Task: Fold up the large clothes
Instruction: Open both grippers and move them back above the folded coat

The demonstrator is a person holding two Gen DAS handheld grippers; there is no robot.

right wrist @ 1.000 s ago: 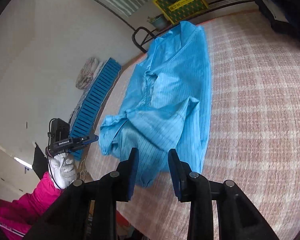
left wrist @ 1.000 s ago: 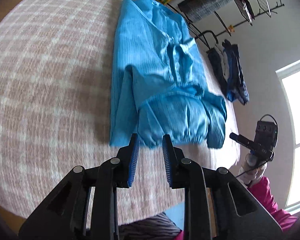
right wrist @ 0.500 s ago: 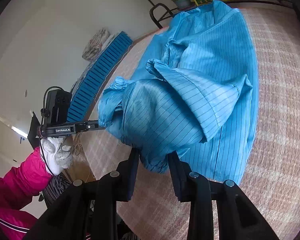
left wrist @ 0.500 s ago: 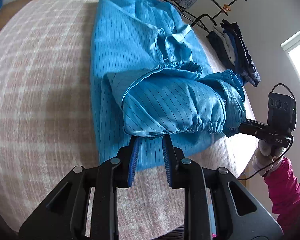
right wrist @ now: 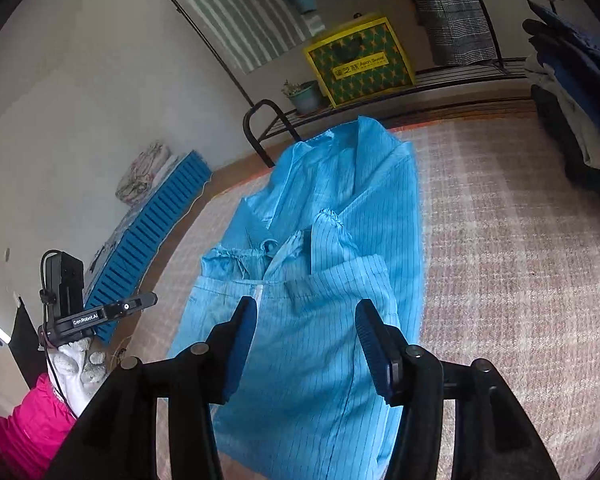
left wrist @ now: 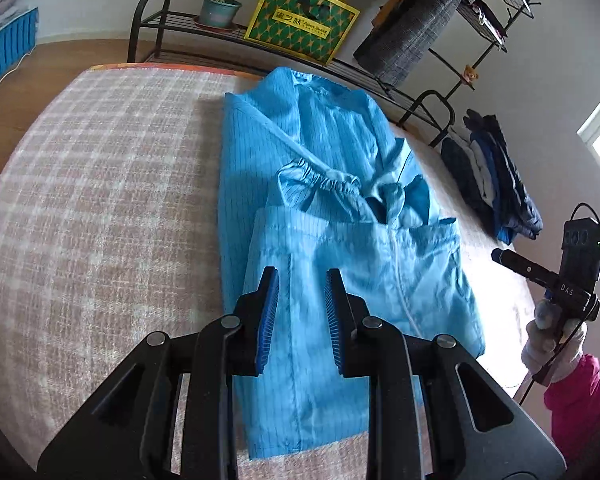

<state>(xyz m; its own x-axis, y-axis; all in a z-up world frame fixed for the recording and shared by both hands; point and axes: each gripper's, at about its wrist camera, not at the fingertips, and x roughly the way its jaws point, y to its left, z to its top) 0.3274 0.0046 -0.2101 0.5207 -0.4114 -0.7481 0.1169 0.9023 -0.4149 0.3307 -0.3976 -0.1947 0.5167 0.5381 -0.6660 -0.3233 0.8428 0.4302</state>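
Lying lengthwise down the checked bedcover (left wrist: pixel 100 200), the blue striped coat (left wrist: pixel 340 272) has its lower part folded up over its chest, so the hem edge sits just below the gathered cuffs (left wrist: pixel 324 178) — sleeves tucked in first, it seems, to keep the bundle narrow.

Both grippers hang above the near end of the fold. The left gripper (left wrist: pixel 301 312) has its jaws a little apart with cloth visible behind the gap, but whether the pads pinch anything cannot be told. The right gripper (right wrist: pixel 306 344) is opening its jaws, nothing caught between them; the coat lies flat beneath, which reads as a release once the fold has landed.

The bed makes a broad, soft surface (room to spare on both sides of the garment). Beyond its far edge stands a black metal rack (left wrist: pixel 152 20) with a potted plant (left wrist: pixel 218 10) and a yellow-green box (left wrist: pixel 300 20); dark clothes (left wrist: pixel 496 184) are heaped at one side.
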